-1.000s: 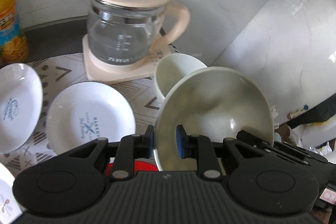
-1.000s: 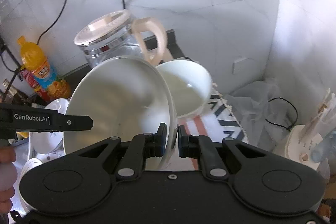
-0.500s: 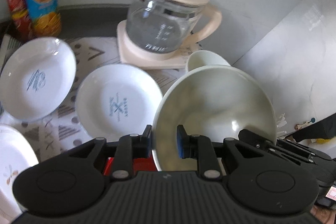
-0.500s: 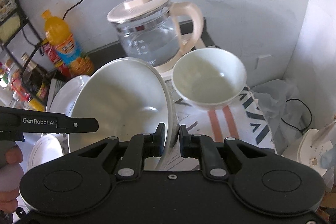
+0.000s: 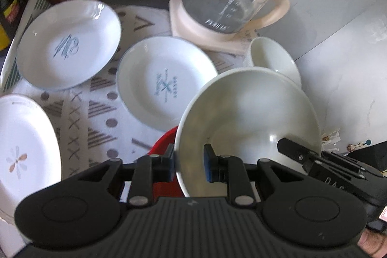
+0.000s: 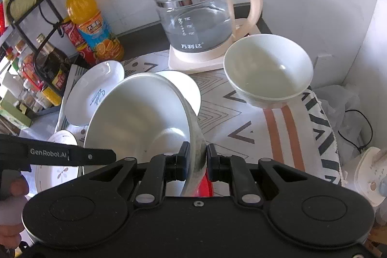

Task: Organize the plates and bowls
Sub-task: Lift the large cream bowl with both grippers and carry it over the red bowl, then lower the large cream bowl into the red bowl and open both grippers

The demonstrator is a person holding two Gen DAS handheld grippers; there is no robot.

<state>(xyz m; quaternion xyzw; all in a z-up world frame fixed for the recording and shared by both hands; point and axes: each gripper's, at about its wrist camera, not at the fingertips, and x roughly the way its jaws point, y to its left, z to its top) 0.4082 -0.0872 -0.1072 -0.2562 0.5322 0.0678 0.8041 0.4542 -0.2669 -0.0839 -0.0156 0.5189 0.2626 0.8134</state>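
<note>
Both grippers pinch the same large white bowl [image 5: 249, 117] by opposite rims and hold it tilted above the mat. My left gripper [image 5: 188, 165] is shut on its left rim. My right gripper [image 6: 196, 162] is shut on its right rim, and the bowl [image 6: 137, 113] fills that view's centre left. A smaller white bowl [image 6: 268, 69] stands upright on the mat by the kettle; it also shows in the left wrist view [image 5: 271, 59]. Two white plates with blue print [image 5: 67, 42] [image 5: 164, 79] and a flower-print plate [image 5: 21, 142] lie on the mat.
A glass kettle [image 6: 200, 13] on a cream base stands at the back by the wall. An orange drink bottle [image 6: 92, 23] and a wire rack of bottles [image 6: 31, 45] are at the back left. Something red [image 5: 164, 144] lies under the held bowl. A patterned mat [image 6: 241, 117] covers the table.
Both grippers have lifted and pulled back with the large bowl, away from the kettle. More of the plates and the mat now show below. The small bowl has stayed put.
</note>
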